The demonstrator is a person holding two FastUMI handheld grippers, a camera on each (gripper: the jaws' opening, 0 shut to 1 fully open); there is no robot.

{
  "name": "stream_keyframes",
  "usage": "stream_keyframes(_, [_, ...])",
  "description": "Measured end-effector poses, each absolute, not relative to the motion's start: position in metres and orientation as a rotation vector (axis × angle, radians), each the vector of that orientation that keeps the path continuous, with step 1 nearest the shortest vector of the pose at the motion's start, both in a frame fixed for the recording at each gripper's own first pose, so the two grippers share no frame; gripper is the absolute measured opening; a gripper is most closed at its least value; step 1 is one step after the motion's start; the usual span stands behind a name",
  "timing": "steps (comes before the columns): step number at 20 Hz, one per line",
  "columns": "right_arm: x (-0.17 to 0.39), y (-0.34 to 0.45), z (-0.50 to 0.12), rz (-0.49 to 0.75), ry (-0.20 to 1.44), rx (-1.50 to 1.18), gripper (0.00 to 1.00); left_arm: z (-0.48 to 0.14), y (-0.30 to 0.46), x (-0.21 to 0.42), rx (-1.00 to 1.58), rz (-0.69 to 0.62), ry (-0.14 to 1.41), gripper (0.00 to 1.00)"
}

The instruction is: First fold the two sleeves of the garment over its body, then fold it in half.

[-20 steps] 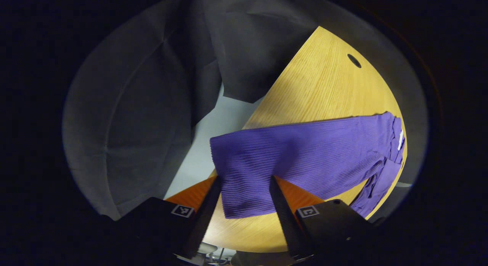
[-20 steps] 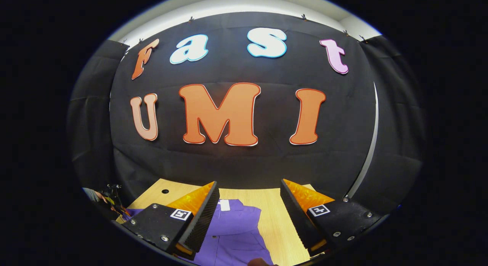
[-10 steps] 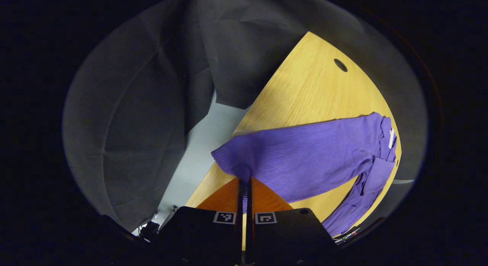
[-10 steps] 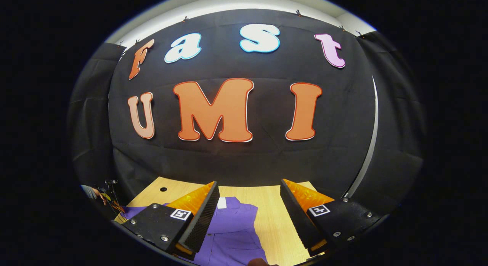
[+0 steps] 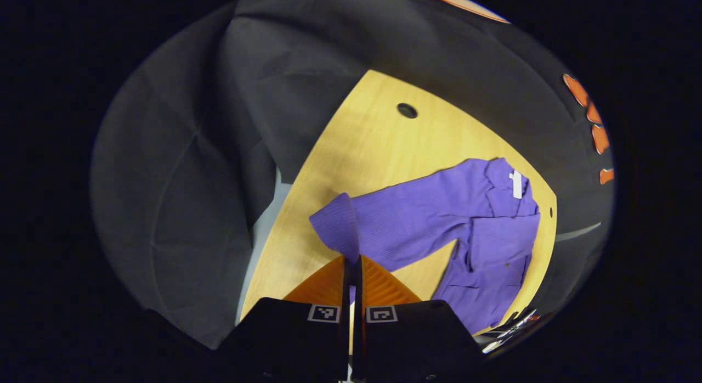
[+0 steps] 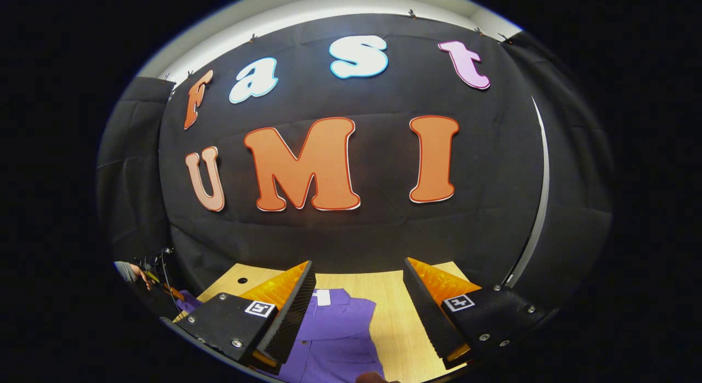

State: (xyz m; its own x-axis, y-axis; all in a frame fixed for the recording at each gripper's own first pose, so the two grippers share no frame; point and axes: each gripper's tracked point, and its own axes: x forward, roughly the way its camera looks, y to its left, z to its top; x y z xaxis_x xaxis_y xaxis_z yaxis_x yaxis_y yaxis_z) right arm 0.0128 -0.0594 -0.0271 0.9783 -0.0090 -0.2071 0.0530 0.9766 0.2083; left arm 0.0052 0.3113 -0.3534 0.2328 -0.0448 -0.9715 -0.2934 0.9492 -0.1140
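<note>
The left gripper (image 5: 351, 262) has its jaws closed on the cuff end of a purple ribbed cardigan's sleeve (image 5: 406, 218), the fabric pinched between both fingers and raised off the wooden surface (image 5: 378, 147) in the left gripper view. From the cuff the sleeve runs across to the cardigan (image 5: 493, 246), which lies flat on the surface with its white neck tag (image 5: 516, 184) toward the booth's black cloth wall (image 5: 181, 180). A round cable hole (image 5: 407, 110) sits in the surface, well apart from the cardigan on the far side of the sleeve. In the right gripper view, the right gripper (image 6: 359, 295) hangs above the cardigan (image 6: 334, 333) with its jaws wide open, gripping nothing; the purple collar and white tag (image 6: 322, 297) show between its fingers, with bare surface (image 6: 395, 317) just beside the cardigan.
</note>
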Motion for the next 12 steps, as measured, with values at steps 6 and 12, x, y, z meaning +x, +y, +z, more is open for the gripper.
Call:
stream_keyframes(6, [0.012, -0.083, -0.042, -0.037, 0.208, 0.200, 1.00, -0.287, 0.212, 0.046, -0.230, -0.002, 1.241, 0.04])
stream_keyframes(12, [-0.003, -0.115, -0.049, -0.055, 0.195, 0.231, 0.95, -0.253, 0.088, 0.086, -0.153, -0.173, 1.201, 0.03])
